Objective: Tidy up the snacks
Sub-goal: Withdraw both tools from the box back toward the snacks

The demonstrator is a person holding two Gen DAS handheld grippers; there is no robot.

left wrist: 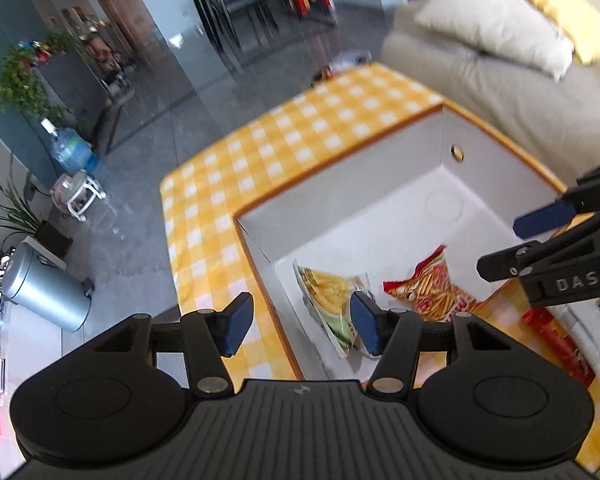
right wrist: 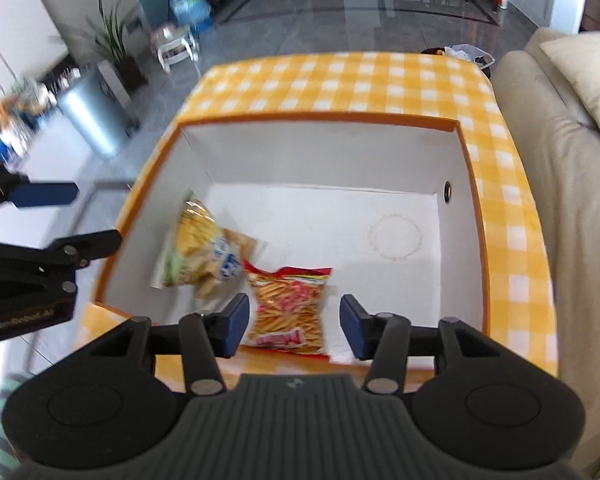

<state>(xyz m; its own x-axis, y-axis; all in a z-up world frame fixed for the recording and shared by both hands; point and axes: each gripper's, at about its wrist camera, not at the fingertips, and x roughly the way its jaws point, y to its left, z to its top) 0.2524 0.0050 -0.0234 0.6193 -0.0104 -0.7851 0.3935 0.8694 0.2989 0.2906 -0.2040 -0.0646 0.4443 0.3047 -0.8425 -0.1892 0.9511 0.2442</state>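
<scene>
Your left hand-held gripper [left wrist: 298, 322] hangs above the near left rim of the white box [right wrist: 324, 160], its blue pads spread apart with nothing between them. Your right hand-held gripper [right wrist: 294, 326] hovers over the box's near edge, jaws likewise parted and empty; the red snack bag [right wrist: 288, 306] shows in the gap between its fingers but lies below on the box floor, untouched.

The box sits on the worktop [right wrist: 340, 80], which is covered in a yellow-and-white checked cloth. Inside it, the yellow-green snack bag [right wrist: 196, 248] lies near the left wall, tilted, and the red bag lies just beside it toward the near wall, their corners close or touching. The rest of the box floor is bare white.

In the left wrist view, another red-and-white packet [left wrist: 572, 340] lies on the worktop outside the box, on the near right side, under your right gripper. A beige sofa [right wrist: 560, 200] stands just beside the worktop.
</scene>
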